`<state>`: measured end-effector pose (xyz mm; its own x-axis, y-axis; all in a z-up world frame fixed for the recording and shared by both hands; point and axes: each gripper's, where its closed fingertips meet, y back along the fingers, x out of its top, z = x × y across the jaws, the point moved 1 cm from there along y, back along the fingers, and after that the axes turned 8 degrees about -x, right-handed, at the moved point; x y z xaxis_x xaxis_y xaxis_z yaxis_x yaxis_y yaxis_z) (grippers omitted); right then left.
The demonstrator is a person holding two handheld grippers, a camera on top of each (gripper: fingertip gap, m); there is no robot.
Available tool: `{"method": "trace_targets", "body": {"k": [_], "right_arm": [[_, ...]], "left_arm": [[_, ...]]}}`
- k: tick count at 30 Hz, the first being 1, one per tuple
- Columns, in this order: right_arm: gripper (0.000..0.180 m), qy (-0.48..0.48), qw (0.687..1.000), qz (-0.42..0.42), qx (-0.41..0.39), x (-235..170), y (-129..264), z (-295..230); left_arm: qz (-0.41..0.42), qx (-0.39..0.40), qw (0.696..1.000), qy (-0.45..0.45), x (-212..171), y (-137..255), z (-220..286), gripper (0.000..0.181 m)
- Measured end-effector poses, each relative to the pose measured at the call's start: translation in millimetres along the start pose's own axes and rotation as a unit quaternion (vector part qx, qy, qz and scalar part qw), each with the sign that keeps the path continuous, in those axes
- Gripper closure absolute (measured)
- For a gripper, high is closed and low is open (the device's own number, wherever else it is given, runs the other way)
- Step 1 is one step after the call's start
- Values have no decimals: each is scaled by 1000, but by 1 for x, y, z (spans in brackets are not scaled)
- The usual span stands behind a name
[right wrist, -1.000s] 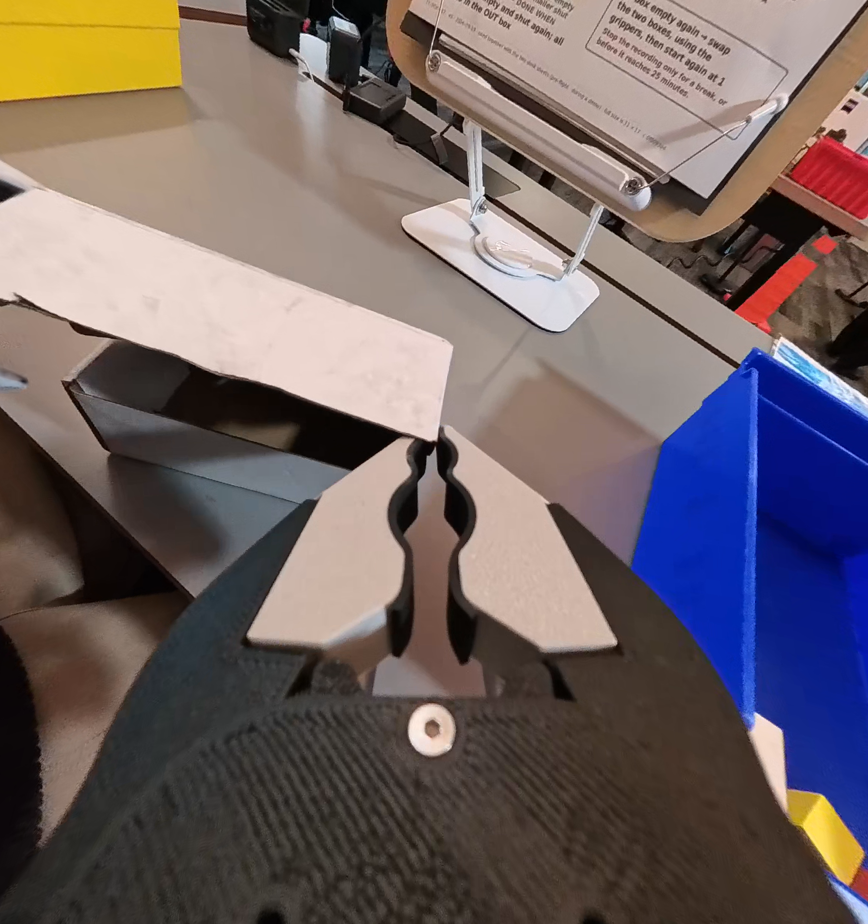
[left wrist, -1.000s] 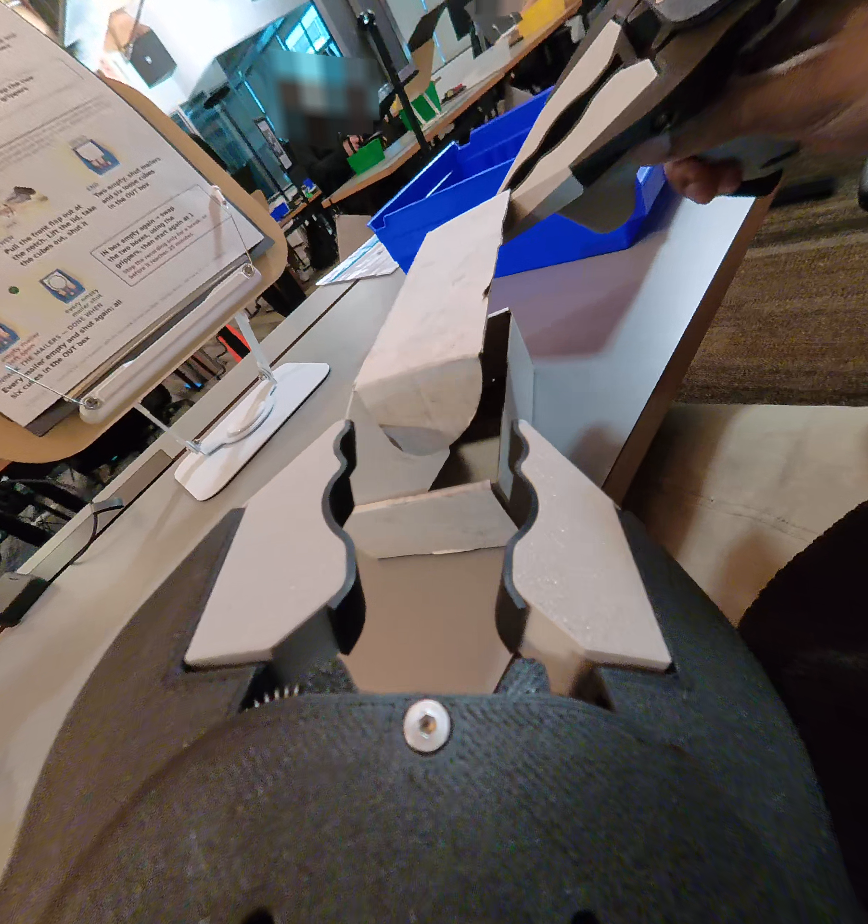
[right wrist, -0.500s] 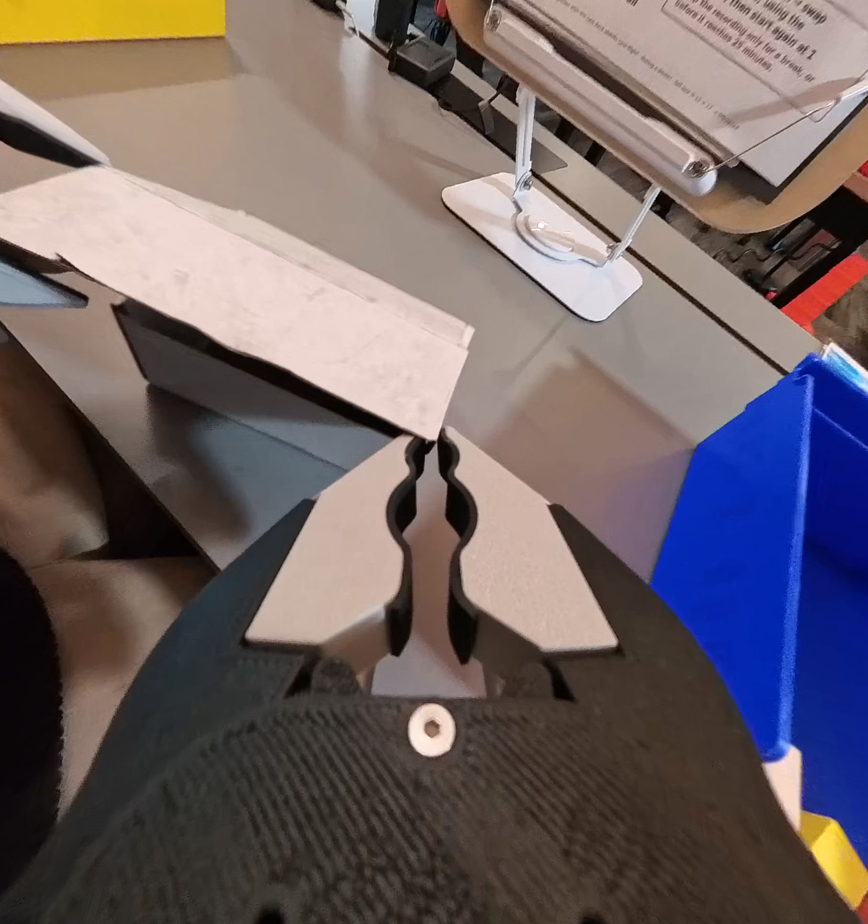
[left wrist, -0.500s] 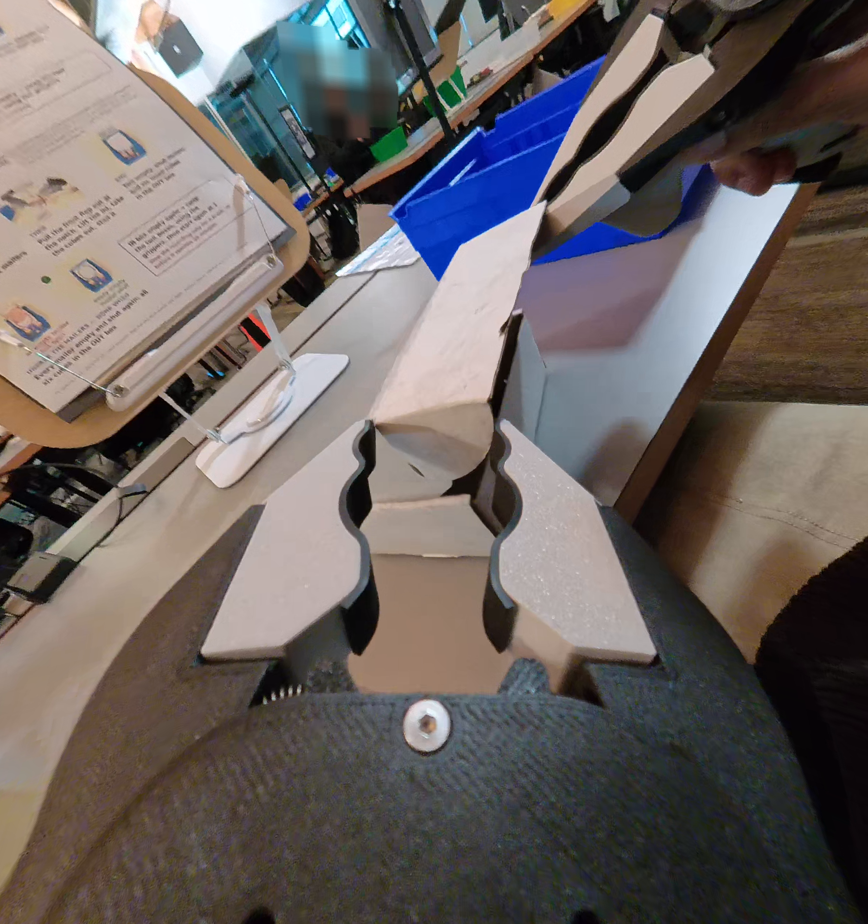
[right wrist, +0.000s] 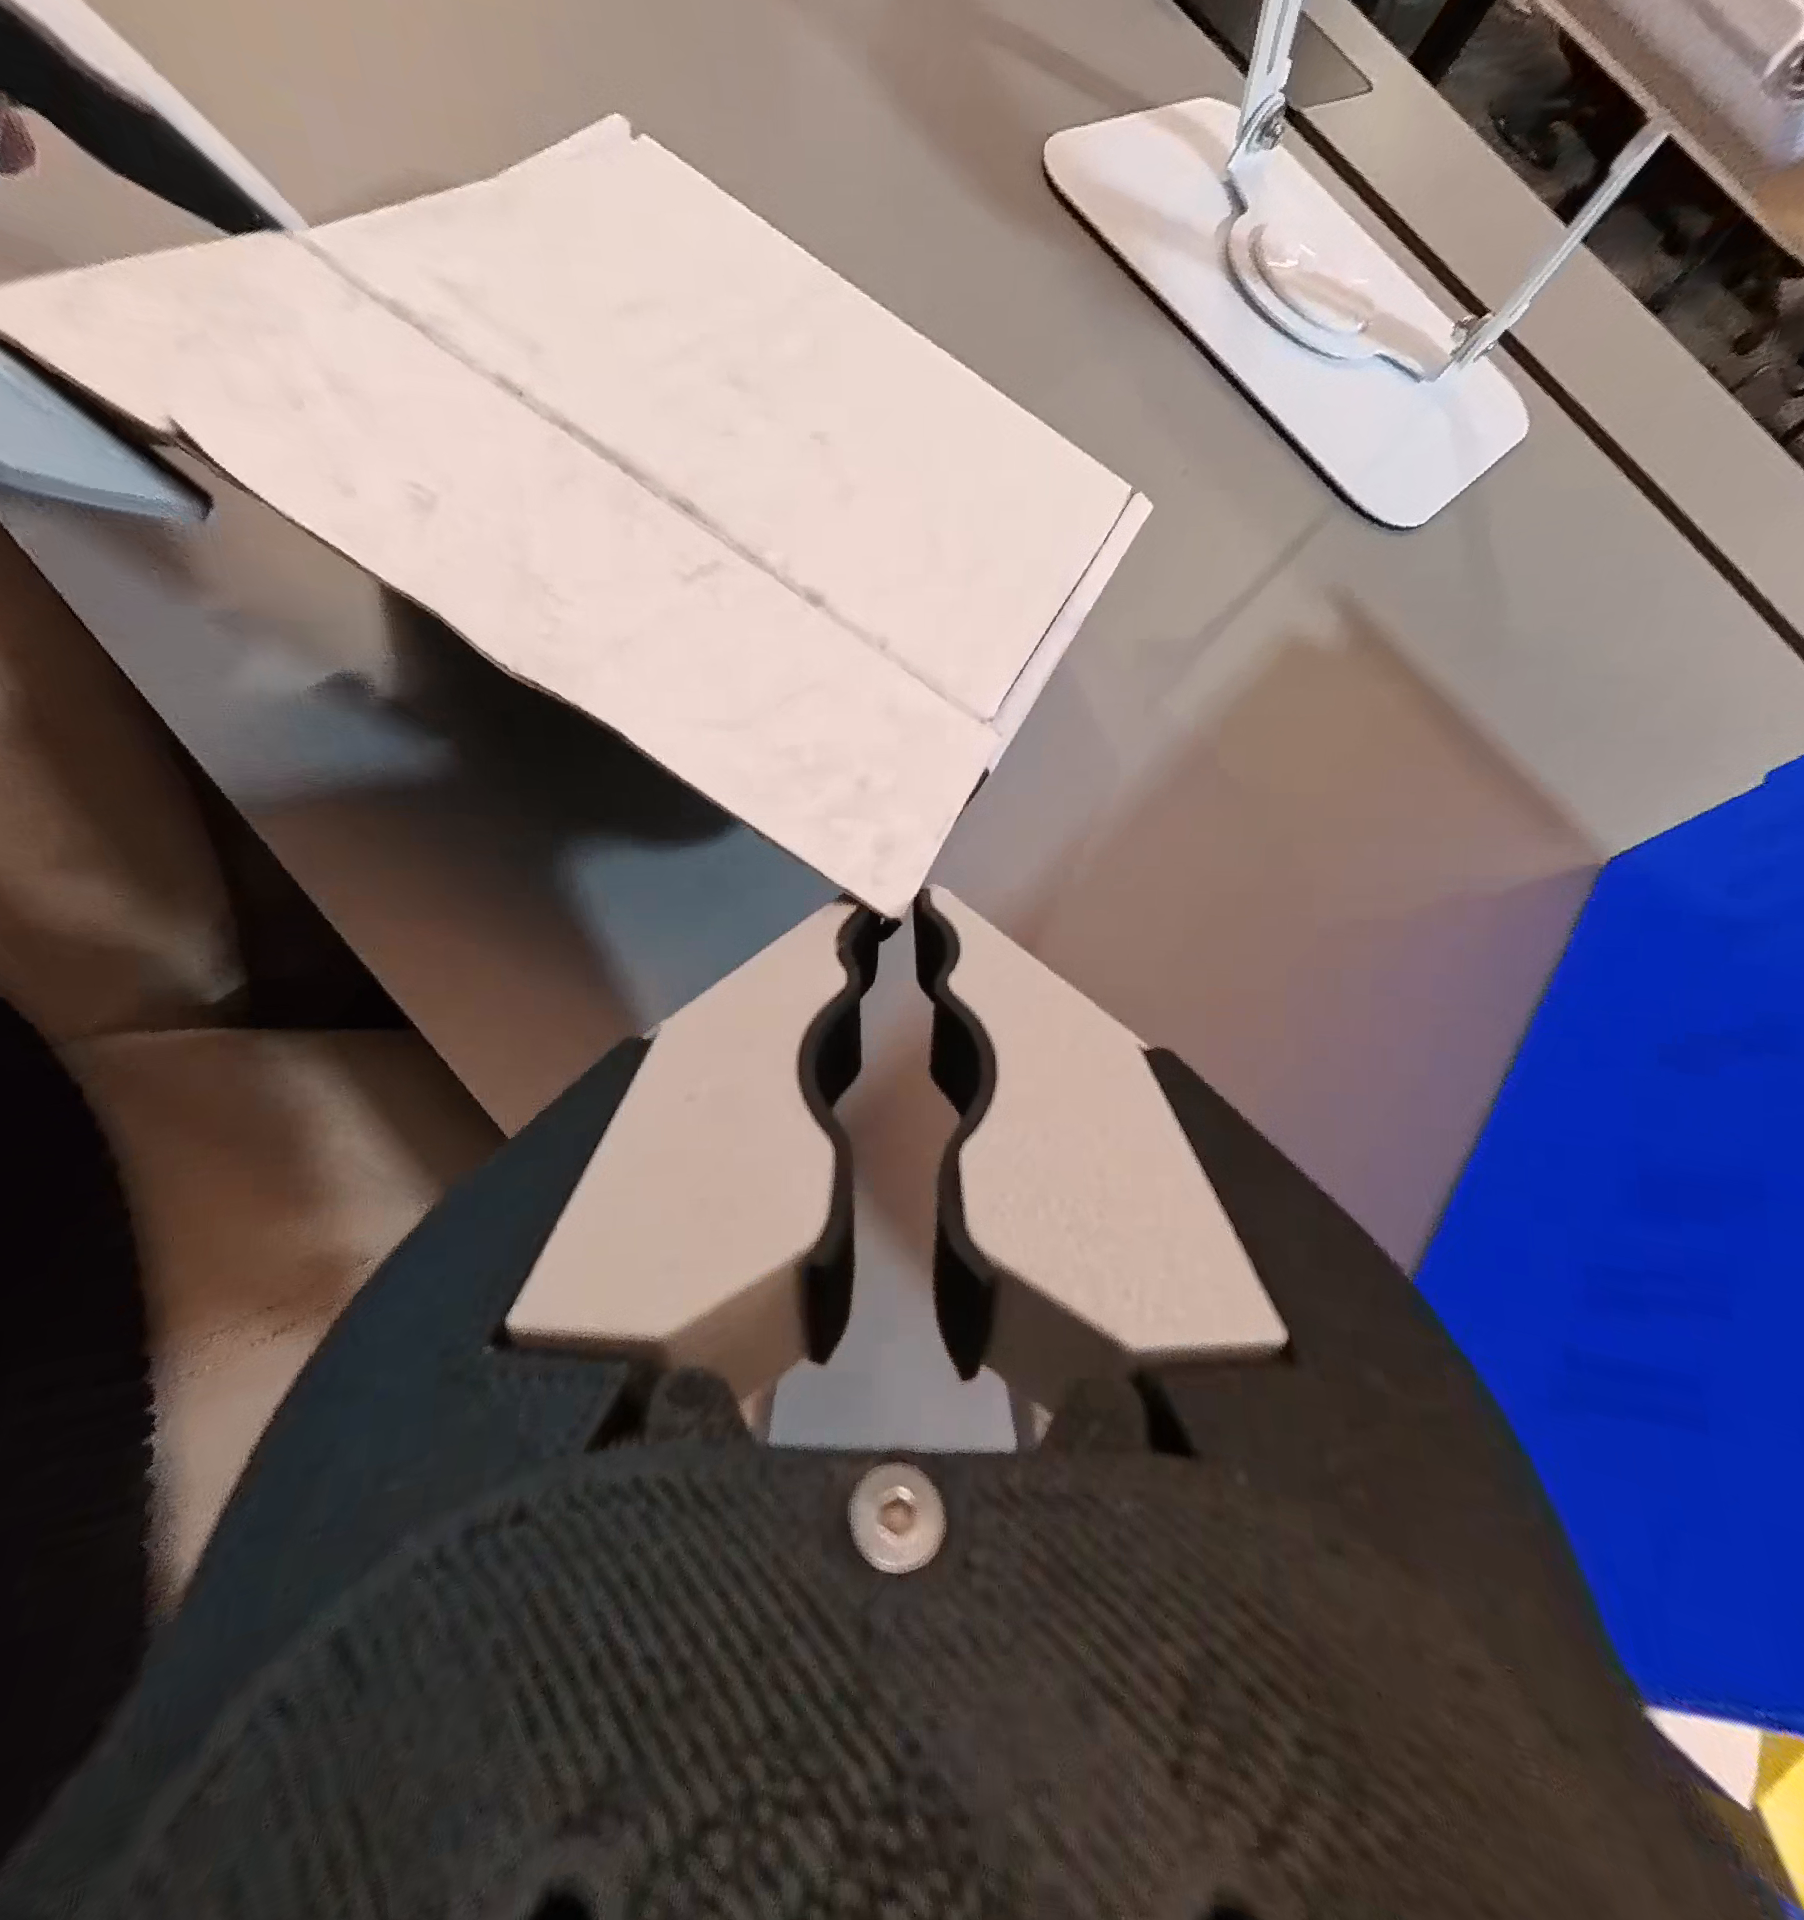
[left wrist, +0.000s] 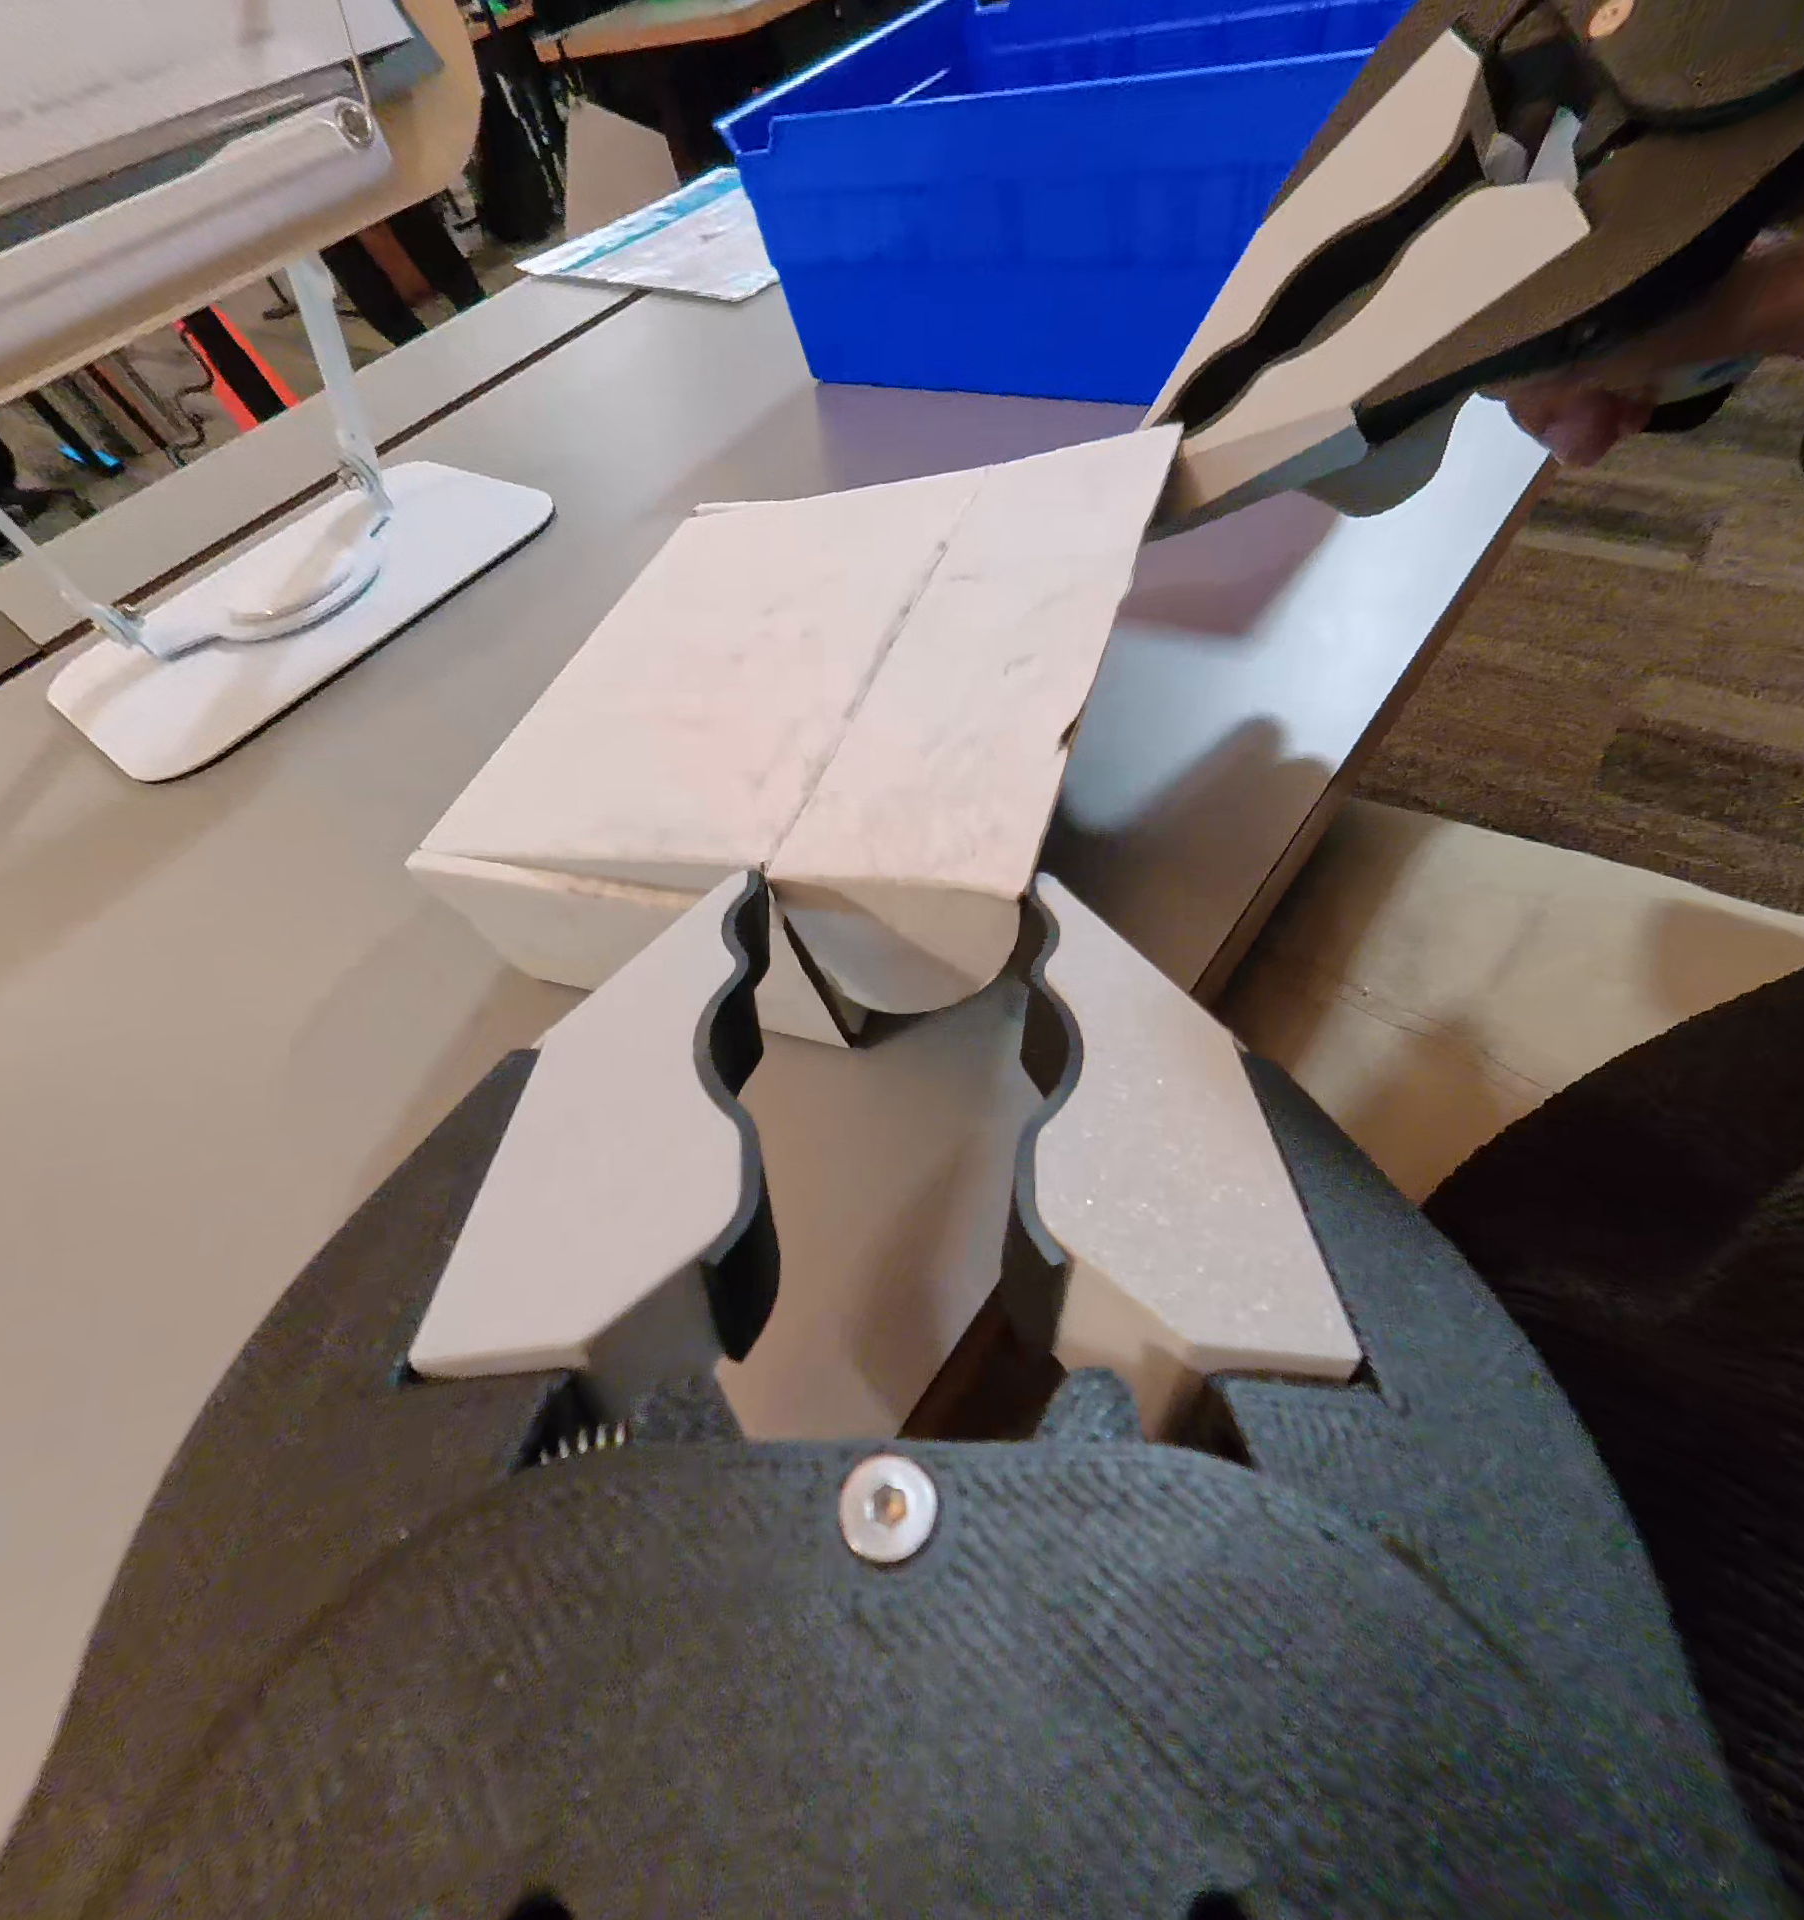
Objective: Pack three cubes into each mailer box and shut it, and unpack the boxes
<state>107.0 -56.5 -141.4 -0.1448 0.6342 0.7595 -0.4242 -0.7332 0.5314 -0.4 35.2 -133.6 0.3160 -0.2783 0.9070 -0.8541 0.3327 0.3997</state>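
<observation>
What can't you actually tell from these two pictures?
- Inside of the white cardboard mailer box: both views, covered by its lowered lid; cubes inside unknown.
- Blue plastic bin contents: left wrist view, wall hides them; right wrist view, the frame edge and the right gripper body hide most of them.
- Front flap: the left gripper straddles it; contact unclear.
- Instruction stand: top cut off.

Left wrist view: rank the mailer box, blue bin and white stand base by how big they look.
1. Mailer box
2. Blue bin, cropped and farther off, so unsure against the box
3. White stand base
</observation>
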Motion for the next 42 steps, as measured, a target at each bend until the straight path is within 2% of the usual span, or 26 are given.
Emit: {"method": "trace_targets", "body": {"k": [4, 7, 10, 16, 22, 26, 31, 34, 42], "right_arm": [[171, 9, 1000, 2, -6, 1, -2, 0], [141, -20, 999, 7, 31, 1, -3, -7], [124, -54, 997, 17, 61, 3, -3, -10], [123, -43, 997, 23, 56, 3, -6, -12], [116, -5, 999, -5, 54, -7, -16, -20], [119, 28, 999, -8, 25, -9, -21, -13], [133, 57, 998, 20, 5, 2, -15, -12], [149, 76, 996, 33, -22, 7, -9, -4], [160, 44, 996, 69, -22, 20, 7, 5]], "left_arm": [[3, 4, 1000, 3, 0, 1, -2, 135], [7, -4, 1000, 18, 1, 2, -2, 134], [3, -7, 999, 45, 0, 5, -5, 125], [0, -14, 998, 61, 0, 10, 2, 123], [-46, 18, 999, 4, -16, 1, 0, 123], [-50, 34, 998, -31, -20, -1, -7, 127], [-39, 45, 996, -62, -15, 1, -5, 141], [-19, 51, 996, -73, -6, 4, -5, 145], [32, 47, 996, -67, 11, 13, -3, 150]]}}
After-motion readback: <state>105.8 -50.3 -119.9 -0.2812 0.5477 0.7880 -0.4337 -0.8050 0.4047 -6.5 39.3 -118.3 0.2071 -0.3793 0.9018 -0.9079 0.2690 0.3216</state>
